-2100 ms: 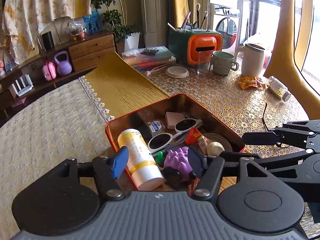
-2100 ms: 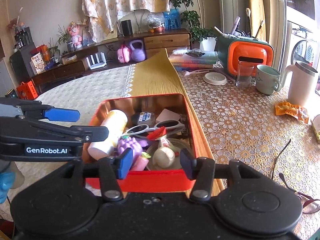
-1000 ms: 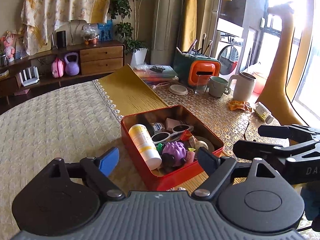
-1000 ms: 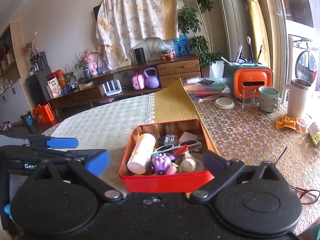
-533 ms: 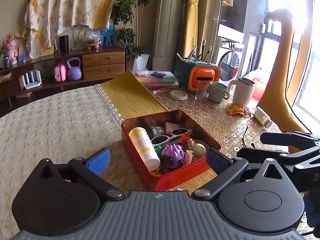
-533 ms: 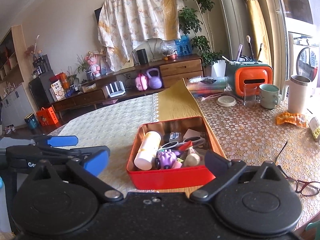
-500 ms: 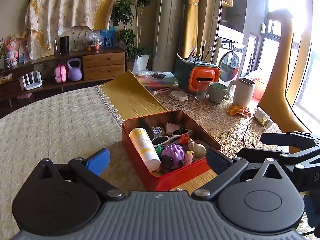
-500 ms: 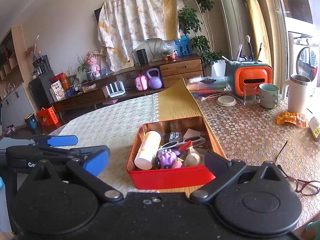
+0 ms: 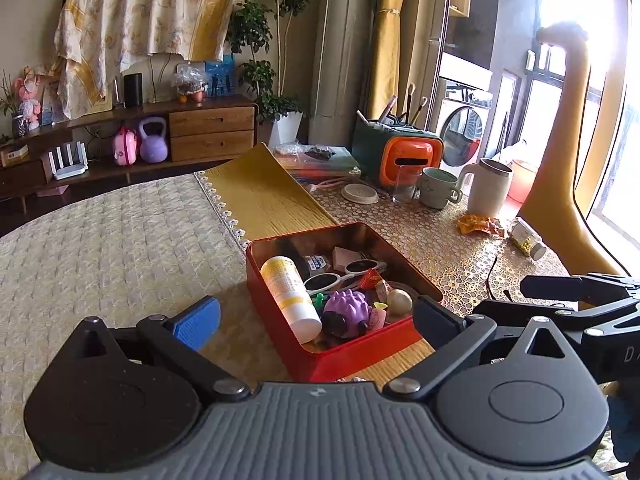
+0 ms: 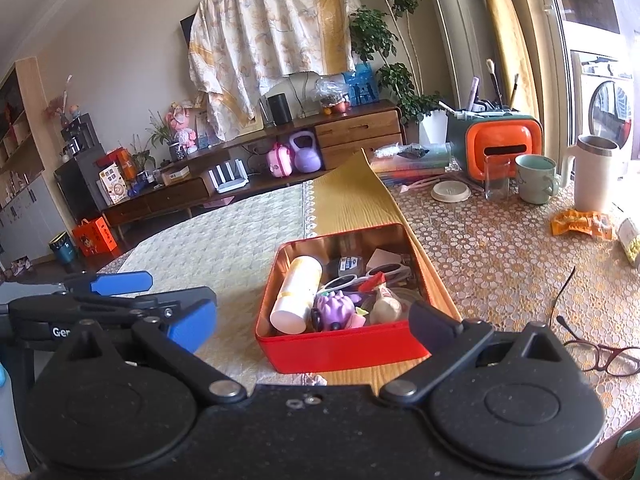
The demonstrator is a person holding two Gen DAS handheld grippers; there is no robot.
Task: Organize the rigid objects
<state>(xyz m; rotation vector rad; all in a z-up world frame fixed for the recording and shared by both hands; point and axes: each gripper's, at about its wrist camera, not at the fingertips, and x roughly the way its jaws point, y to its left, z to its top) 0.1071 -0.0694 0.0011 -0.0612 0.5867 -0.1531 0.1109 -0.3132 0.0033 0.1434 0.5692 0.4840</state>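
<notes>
From the left wrist view, my left tool (image 9: pixel 316 322) sits at the bottom of the frame with its jaws spread wide; they have just been opening, and nothing is pinched between them. The red tin (image 9: pixel 352 350) lies straight ahead at frame centre on the surface (image 9: pixel 120 248), its near wall showing between the two fingers but apart from both. Inside it, the white bottle (image 9: pixel 290 290) lies with its long axis running away from me along the tin's left wall, the purple spiky toy (image 9: pixel 346 308) just right of it, the white sunglasses (image 9: pixel 344 274) behind. The right tool (image 9: pixel 560 292) shows at the right edge.

From the right wrist view, my right tool (image 10: pixel 312 326) is also spread wide and empty. The tin (image 10: pixel 344 350) again sits centre frame just beyond the fingertips. A pair of red-framed glasses (image 10: pixel 600 356) lies loose on the surface at lower right, outside the tin. I judge it the next thing to collect; it lies on the right tool's side, so that hand is nearer.
</notes>
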